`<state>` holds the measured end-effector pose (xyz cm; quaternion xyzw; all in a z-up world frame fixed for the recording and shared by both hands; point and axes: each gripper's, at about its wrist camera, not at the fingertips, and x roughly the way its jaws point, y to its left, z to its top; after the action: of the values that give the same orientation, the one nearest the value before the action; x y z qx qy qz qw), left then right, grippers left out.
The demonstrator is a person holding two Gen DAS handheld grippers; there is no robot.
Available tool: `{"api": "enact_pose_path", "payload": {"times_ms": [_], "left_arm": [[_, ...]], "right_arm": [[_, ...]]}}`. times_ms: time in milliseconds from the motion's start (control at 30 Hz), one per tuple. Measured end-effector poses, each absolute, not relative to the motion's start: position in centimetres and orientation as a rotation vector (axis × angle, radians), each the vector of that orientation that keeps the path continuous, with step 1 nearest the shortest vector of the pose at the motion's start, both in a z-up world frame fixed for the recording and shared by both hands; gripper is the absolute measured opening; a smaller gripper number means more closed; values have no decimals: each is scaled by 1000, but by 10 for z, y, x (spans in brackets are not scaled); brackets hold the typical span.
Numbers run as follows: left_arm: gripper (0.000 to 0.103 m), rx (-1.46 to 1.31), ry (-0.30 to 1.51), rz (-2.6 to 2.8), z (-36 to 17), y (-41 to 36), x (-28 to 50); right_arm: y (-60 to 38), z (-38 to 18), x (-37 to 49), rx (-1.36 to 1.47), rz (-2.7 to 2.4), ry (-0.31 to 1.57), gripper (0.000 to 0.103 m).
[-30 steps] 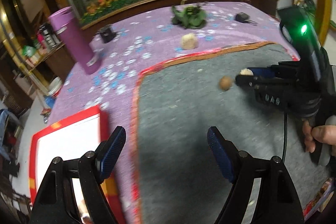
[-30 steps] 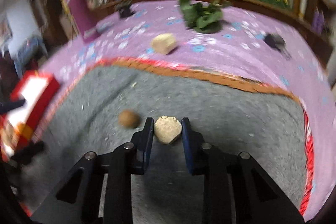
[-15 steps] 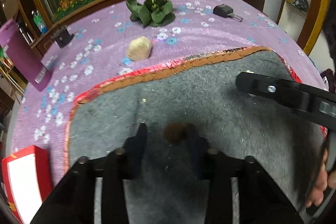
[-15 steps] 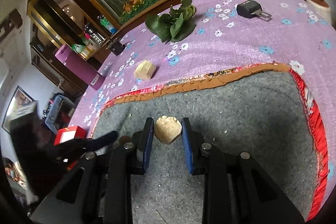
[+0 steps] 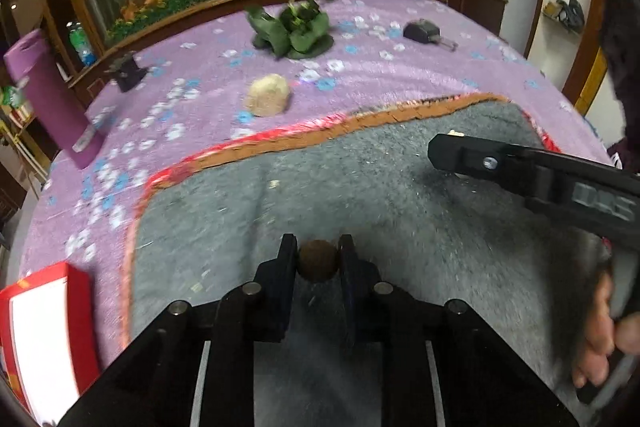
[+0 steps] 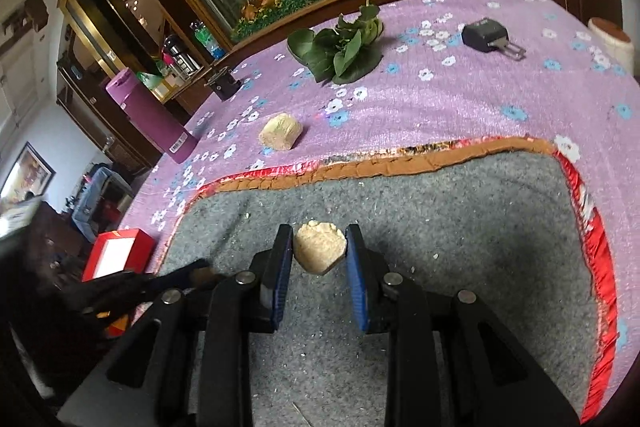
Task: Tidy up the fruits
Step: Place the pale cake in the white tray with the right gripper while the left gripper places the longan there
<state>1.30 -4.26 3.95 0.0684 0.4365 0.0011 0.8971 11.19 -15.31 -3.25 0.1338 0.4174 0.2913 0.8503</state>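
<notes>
My left gripper (image 5: 318,261) is shut on a small round brown fruit (image 5: 318,265) over the grey mat (image 5: 360,195). My right gripper (image 6: 320,251) is shut on a pale beige lumpy fruit (image 6: 320,247), also above the grey mat (image 6: 460,219). The right gripper's finger (image 5: 480,159) reaches in from the right in the left wrist view, a hand (image 5: 600,339) behind it. Another beige lump (image 5: 268,99) (image 6: 281,137) lies on the purple flowered cloth (image 6: 460,107) beyond the mat. The left gripper (image 6: 192,273) shows dimly at lower left in the right wrist view.
A bunch of green leaves (image 6: 340,47) lies at the far side of the cloth, a black key fob (image 6: 486,37) to its right. A purple bottle (image 6: 150,115) and a small black object (image 6: 222,83) sit at far left. A red-edged white box (image 5: 40,327) (image 6: 116,253) lies left of the mat.
My left gripper swung right from the red box, came over the brown fruit and shut on it. The right gripper kept hold of the beige fruit while it moved right.
</notes>
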Motion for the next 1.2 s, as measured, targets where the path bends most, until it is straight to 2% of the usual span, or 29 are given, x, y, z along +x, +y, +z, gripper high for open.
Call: {"api": "enact_pose_path", "payload": {"times_ms": [267, 433, 833, 1200], "left_arm": [[20, 92, 774, 115, 86, 14, -62], [20, 55, 738, 217, 95, 59, -104], [20, -26, 730, 408, 83, 157, -165], [20, -80, 789, 471, 55, 196, -174]], "right_arm": [[-92, -10, 61, 209, 747, 873, 29], [-32, 5, 16, 142, 882, 858, 29], [85, 2, -65, -46, 1042, 887, 29], [124, -14, -94, -173, 1048, 895, 29]]}}
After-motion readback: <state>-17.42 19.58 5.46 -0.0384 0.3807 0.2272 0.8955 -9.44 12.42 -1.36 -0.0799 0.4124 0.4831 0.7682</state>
